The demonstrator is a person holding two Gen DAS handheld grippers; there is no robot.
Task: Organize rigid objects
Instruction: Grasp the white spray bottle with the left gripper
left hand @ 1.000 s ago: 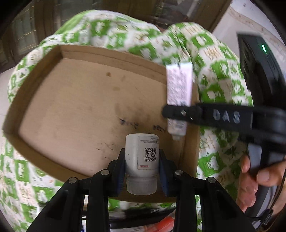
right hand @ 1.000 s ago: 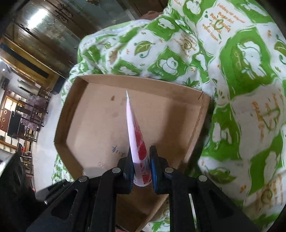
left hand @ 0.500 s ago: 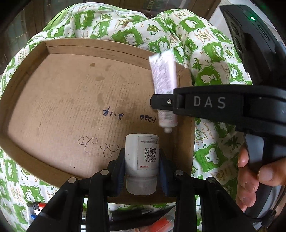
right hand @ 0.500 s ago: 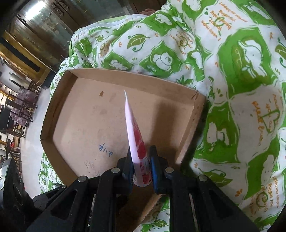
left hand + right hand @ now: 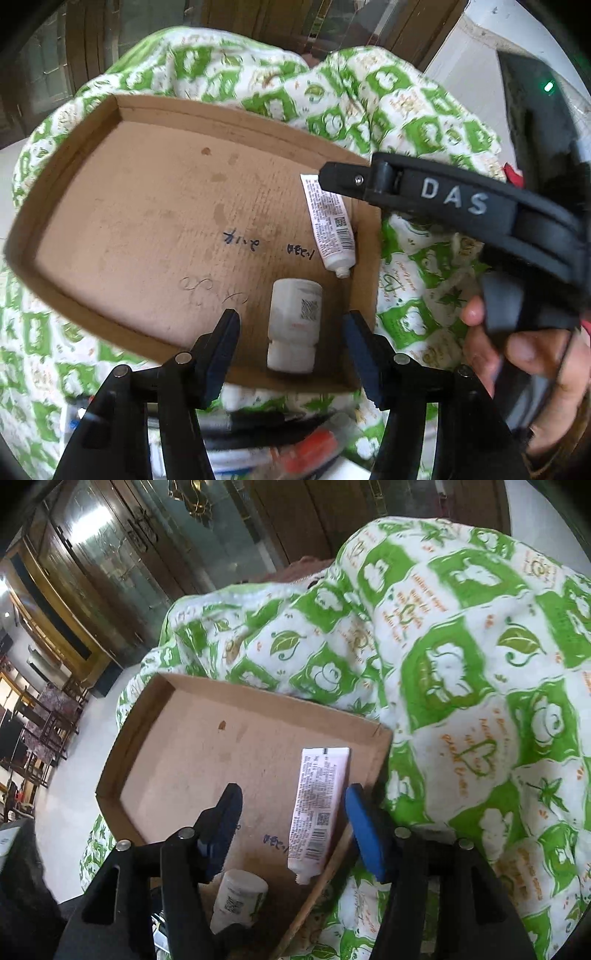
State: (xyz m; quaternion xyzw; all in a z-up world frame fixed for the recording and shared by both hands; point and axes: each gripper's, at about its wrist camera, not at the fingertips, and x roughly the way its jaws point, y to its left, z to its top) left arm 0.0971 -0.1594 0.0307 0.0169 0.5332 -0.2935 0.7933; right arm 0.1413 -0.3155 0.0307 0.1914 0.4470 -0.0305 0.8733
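Observation:
A shallow cardboard tray (image 5: 110, 206) (image 5: 173, 760) rests on a green-and-white quilt. A small white bottle (image 5: 293, 325) (image 5: 240, 897) with a QR label lies flat in the tray's near right corner. A white tube (image 5: 328, 221) (image 5: 319, 808) with printed text lies flat beside it along the right wall, nozzle toward me. My left gripper (image 5: 291, 325) hangs over the bottle, jaws opening, pads clear of it. My right gripper (image 5: 293, 805) is above the tube, jaws opening, pads off it. Seen from the left wrist, the right gripper's black finger (image 5: 436, 195) hides the tube's far end.
The quilt (image 5: 461, 664) bulges around the tray on all sides. A hand (image 5: 517, 354) holds the right gripper's handle. Below the tray's near edge sit blurred items (image 5: 288, 439) in red, white and black. Dark wooden cabinets with glass doors (image 5: 122, 554) stand behind.
Both grippers have opened and pulled back slightly. The bottle dropped from the left gripper and the tube from the right; both now lie flat in the tray.

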